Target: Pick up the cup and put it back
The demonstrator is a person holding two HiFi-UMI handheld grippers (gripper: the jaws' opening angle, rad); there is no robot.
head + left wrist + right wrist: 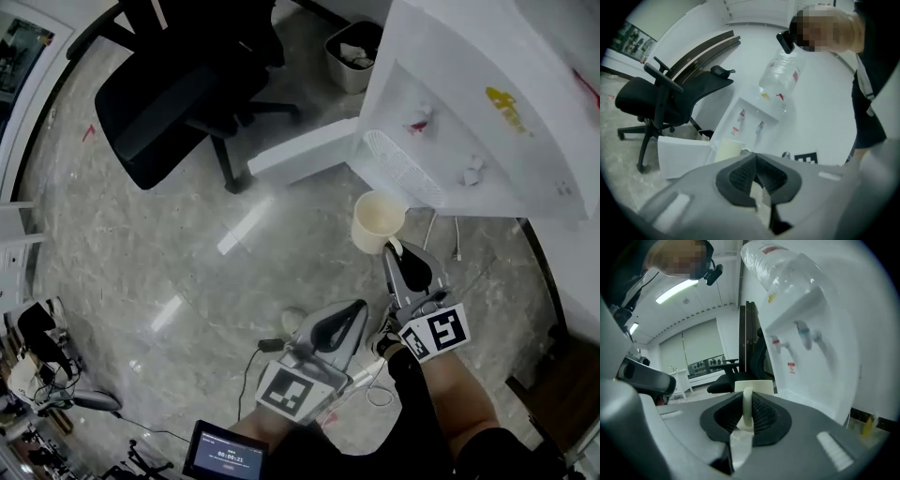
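A cream cup [377, 221] with a handle hangs in the air in front of the white water dispenser [487, 103], just below its drip grille [403, 167]. My right gripper [395, 249] is shut on the cup's handle [747, 408], which stands upright between the black pads; the cup's rim [754, 385] shows just beyond them. My left gripper [360, 307] is lower and to the left of the cup, apart from it, shut with nothing between its pads [740, 176]. In the left gripper view the cup [727, 150] shows ahead, before the dispenser [750, 112].
A black office chair [178, 84] stands on the marble floor at the upper left. A waste bin [354, 54] sits beside the dispenser, and a white panel [300, 150] juts out at its foot. A small screen [225, 452] is at the bottom edge.
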